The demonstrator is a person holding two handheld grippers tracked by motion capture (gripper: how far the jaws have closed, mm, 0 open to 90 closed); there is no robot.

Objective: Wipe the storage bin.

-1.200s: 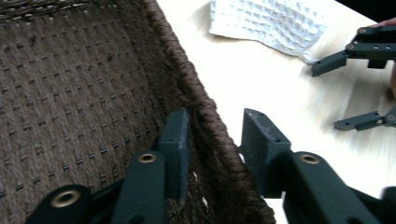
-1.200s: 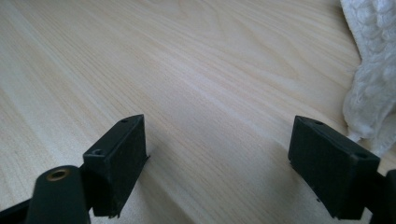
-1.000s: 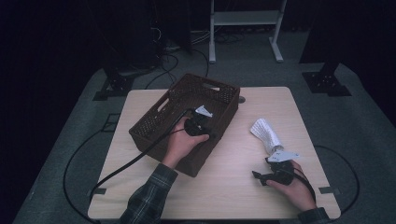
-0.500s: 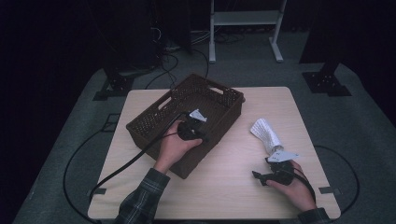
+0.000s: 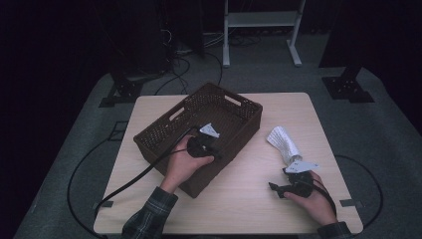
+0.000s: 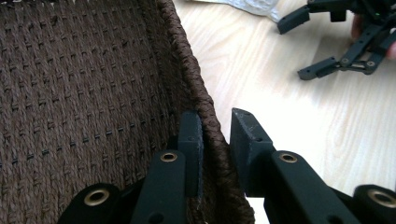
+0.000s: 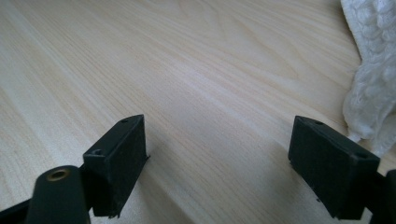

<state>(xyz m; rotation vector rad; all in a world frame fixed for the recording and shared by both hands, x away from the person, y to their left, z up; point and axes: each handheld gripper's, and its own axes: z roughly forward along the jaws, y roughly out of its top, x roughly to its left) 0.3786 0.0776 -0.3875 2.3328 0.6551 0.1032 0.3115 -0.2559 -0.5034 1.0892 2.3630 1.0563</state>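
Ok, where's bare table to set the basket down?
The near-left strip between the basket and the table edge is bare apart from the cable. So is the middle, between basket and right gripper. The right side is crowded by the white cloth.

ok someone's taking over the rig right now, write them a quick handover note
Left gripper: jaws astride the near wall of the brown woven basket, one inside, one outside, pinching the rim; they have just been closing.
Right gripper: open, nothing between the jaws, low over the table by the white cloth.
Things: the basket sits angled on the table's left half; the cloth lies on the table to its right, outside it.
Done: basket rim gripped.
Left: probably the cloth, not yet picked up.
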